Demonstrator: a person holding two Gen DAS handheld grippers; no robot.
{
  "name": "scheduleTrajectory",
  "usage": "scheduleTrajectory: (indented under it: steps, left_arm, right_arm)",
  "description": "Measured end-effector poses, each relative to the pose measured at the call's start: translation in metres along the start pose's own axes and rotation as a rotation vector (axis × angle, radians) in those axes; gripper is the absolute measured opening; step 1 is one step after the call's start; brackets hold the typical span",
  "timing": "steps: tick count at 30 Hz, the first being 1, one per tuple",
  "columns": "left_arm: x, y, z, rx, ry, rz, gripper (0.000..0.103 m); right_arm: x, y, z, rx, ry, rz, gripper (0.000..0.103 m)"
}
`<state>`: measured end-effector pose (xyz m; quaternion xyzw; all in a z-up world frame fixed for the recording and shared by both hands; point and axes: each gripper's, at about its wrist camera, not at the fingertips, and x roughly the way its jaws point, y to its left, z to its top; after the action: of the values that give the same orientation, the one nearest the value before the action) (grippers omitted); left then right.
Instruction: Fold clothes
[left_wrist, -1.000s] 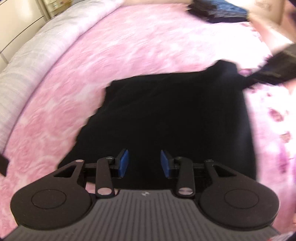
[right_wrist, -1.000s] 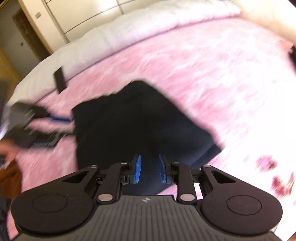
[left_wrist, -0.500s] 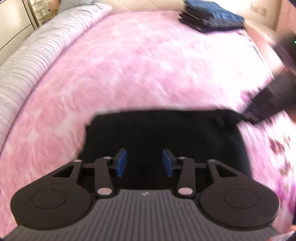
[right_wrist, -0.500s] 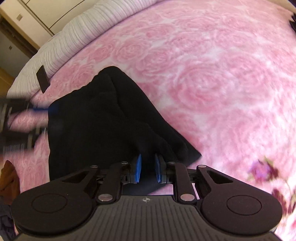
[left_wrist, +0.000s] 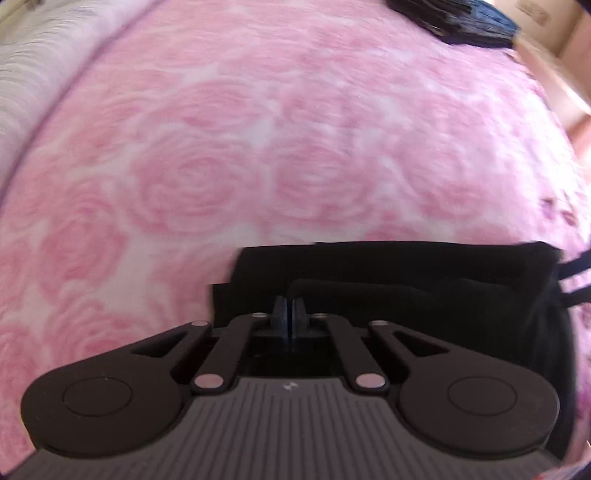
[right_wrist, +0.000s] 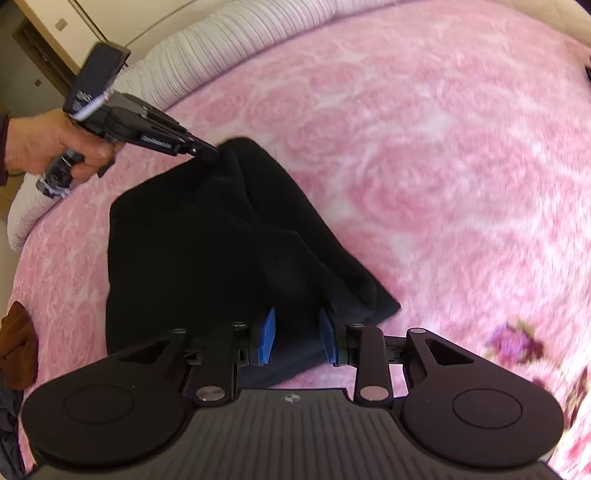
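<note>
Right wrist view: black garment (right_wrist: 207, 240) lying partly folded on pink rose bedspread (right_wrist: 424, 155), spreading from centre toward 10 o'clock. Left gripper (right_wrist: 212, 153) pinched tight on its far corner at 11 o'clock, held by a hand (right_wrist: 48, 144). Right gripper (right_wrist: 297, 339) parted wide at 6 o'clock, blue pads (right_wrist: 266, 338) straddling the near edge, clamping nothing. Left wrist view: pads pressed together on cloth at 6 o'clock. Folded dark stack (left_wrist: 454, 18) at 1 o'clock. Brown cloth (right_wrist: 16, 347) at 9 o'clock.
</note>
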<state>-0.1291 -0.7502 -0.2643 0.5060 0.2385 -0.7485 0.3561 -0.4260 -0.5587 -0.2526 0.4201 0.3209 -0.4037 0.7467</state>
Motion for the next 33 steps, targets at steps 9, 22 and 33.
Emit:
scheduleTrajectory:
  steps: [9, 22, 33]
  left_arm:
    - [0.03, 0.012, -0.015, -0.12, 0.0, 0.059, 0.003]
    - [-0.037, 0.002, -0.023, -0.132, -0.094, 0.069, 0.011]
    - [0.012, -0.077, -0.035, 0.032, -0.01, -0.031, 0.012]
  right_arm:
    - [0.03, -0.012, 0.001, 0.05, 0.073, 0.016, 0.029]
    - [0.015, 0.014, 0.022, 0.001, -0.012, -0.02, 0.026]
    - [0.037, 0.002, 0.011, 0.053, 0.03, -0.048, 0.023]
